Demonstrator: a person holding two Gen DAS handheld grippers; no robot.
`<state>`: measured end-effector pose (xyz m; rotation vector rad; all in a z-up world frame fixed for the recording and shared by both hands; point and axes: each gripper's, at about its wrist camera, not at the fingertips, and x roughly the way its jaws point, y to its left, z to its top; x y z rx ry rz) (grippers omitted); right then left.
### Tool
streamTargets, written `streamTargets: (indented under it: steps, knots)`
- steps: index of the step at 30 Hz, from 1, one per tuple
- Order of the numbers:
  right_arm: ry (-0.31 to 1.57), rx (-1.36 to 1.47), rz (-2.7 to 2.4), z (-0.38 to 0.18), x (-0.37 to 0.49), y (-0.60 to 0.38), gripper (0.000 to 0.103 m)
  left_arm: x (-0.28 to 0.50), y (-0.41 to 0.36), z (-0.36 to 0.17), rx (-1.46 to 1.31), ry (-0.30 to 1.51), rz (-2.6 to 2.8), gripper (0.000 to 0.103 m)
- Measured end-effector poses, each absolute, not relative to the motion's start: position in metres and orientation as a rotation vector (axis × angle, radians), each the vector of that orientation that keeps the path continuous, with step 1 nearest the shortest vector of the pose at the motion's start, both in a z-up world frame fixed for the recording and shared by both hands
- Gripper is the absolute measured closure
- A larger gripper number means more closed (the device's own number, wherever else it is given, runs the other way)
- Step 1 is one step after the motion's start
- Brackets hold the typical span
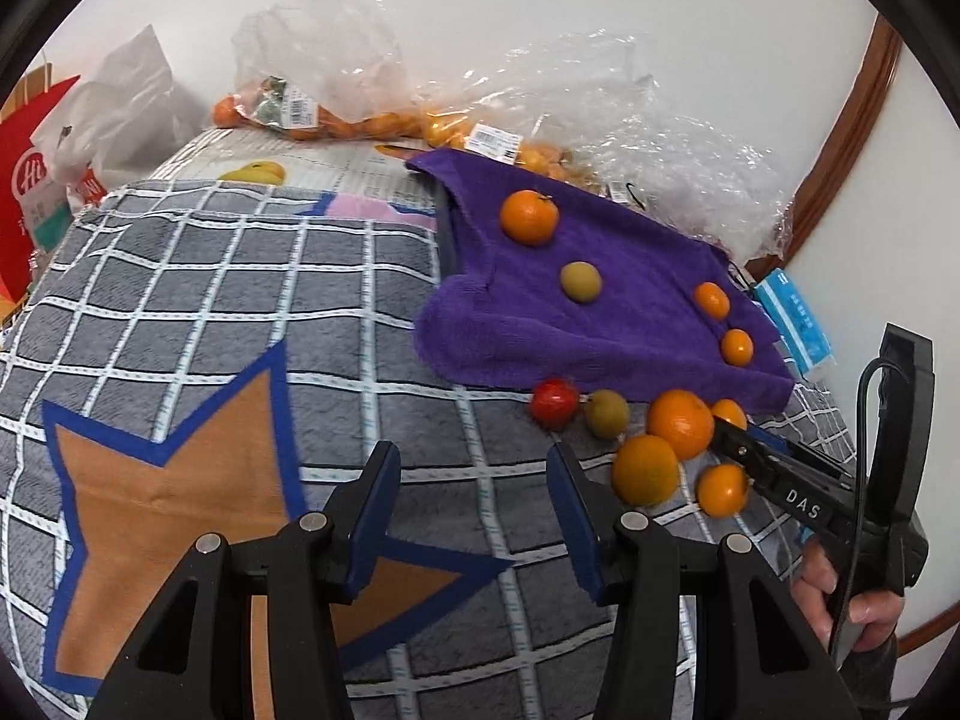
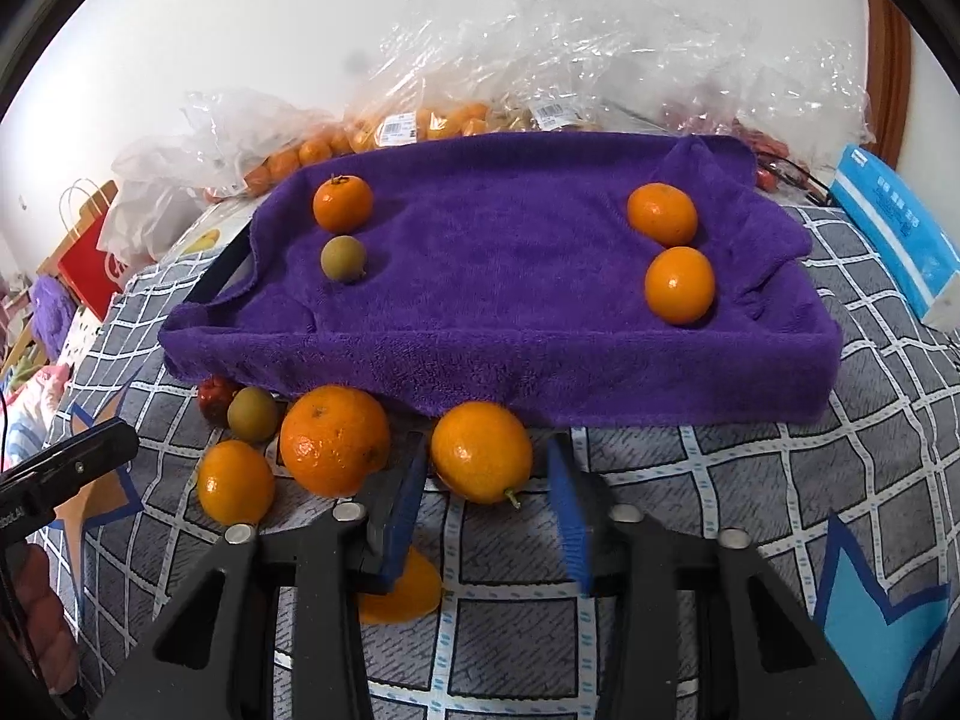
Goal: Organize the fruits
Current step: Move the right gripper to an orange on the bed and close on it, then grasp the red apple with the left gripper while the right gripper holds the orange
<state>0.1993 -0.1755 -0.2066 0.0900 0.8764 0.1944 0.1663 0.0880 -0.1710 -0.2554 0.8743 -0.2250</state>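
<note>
A purple towel (image 2: 510,276) covers a tray and carries a mandarin (image 2: 342,202), a green fruit (image 2: 343,258) and two small oranges (image 2: 662,213) at its right. In front of it on the checked cloth lie a big orange (image 2: 334,440), small oranges (image 2: 235,482), a green fruit (image 2: 252,413) and a red fruit (image 2: 213,396). My right gripper (image 2: 489,489) is open, its fingers on either side of a small orange (image 2: 481,451). My left gripper (image 1: 474,480) is open and empty over the cloth, left of the loose fruits (image 1: 645,468).
Clear plastic bags of oranges (image 1: 360,120) lie behind the towel by the wall. A blue tissue pack (image 2: 894,228) lies right of the towel. A red paper bag (image 1: 30,180) stands far left. The grey checked cloth (image 1: 210,300) has orange star patches.
</note>
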Motion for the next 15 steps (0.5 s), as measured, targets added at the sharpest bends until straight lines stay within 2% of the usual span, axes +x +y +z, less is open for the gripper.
streamTargets:
  steps: [9, 13, 15]
  knots:
    - [0.810, 0.052, 0.135, -0.191, 0.175, -0.198, 0.070, 0.177, 0.065, -0.161, -0.286, 0.855, -0.270, 0.058]
    - [0.804, 0.049, 0.122, -0.193, 0.164, -0.209, 0.070, 0.186, 0.059, -0.161, -0.299, 0.845, -0.267, 0.068]
    - [0.792, 0.044, 0.119, -0.195, 0.158, -0.212, 0.070, 0.191, 0.058, -0.163, -0.316, 0.853, -0.262, 0.068]
